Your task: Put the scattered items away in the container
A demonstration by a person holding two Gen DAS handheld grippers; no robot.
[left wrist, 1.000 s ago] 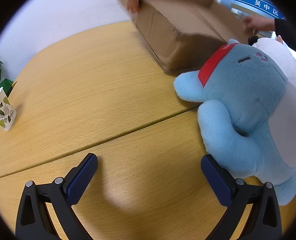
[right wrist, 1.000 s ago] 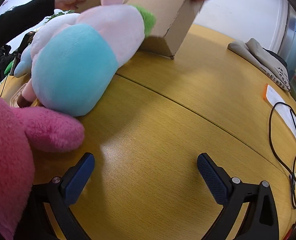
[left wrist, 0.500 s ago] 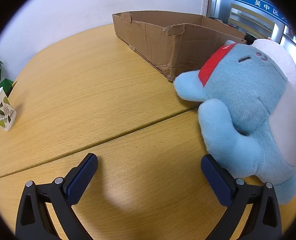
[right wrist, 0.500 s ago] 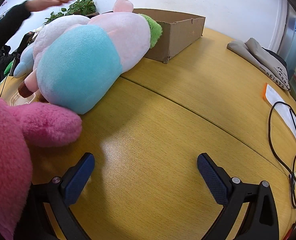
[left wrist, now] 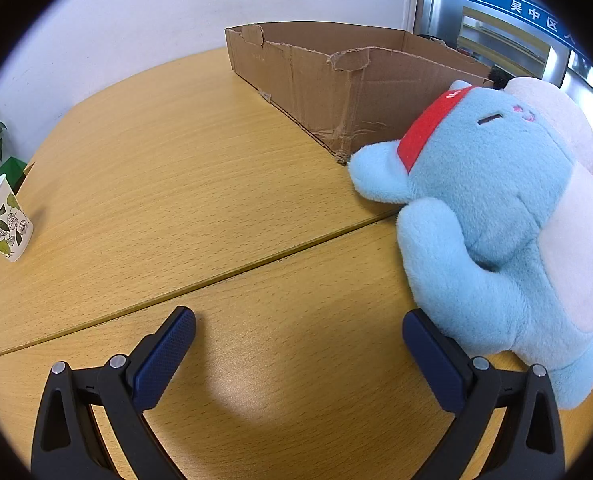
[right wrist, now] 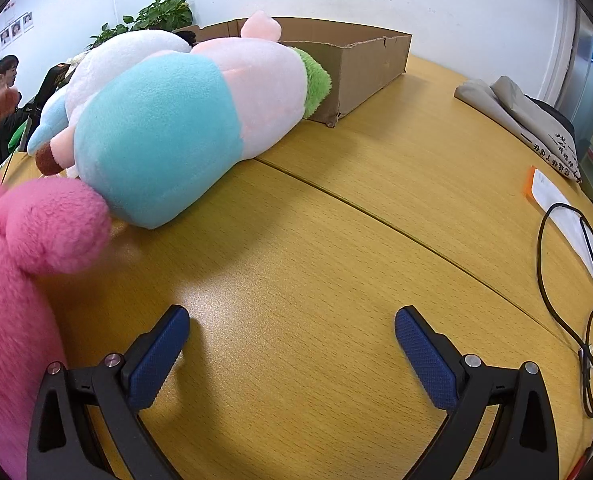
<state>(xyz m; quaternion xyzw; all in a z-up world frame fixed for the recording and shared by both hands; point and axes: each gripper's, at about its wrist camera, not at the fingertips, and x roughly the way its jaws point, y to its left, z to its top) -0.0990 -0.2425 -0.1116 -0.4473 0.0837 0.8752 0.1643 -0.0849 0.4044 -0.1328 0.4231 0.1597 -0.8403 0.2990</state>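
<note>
A shallow cardboard box (left wrist: 336,80) stands open at the back of the wooden table (left wrist: 176,168). A light-blue plush with a red headband (left wrist: 496,208) lies on the right, its side against the right finger of my open left gripper (left wrist: 298,336). In the right wrist view the same box (right wrist: 360,64) sits behind a pink-and-turquoise plush with green hair (right wrist: 184,120), and a white plush (right wrist: 124,56) lies behind that. A hot-pink plush (right wrist: 28,248) fills the left edge beside my open right gripper (right wrist: 292,332). Both grippers are empty.
A leaf-patterned paper cup (left wrist: 2,220) stands near the table's left edge. On the right side lie a folded grey cloth (right wrist: 524,116), a paper sheet (right wrist: 568,216) and a black cable (right wrist: 592,320). A person (right wrist: 0,96) sits beyond the table at far left.
The hands that were tilting and handling the cardboard box have let go and withdrawn; the box now rests flat and open. Neither gripper has moved.
</note>
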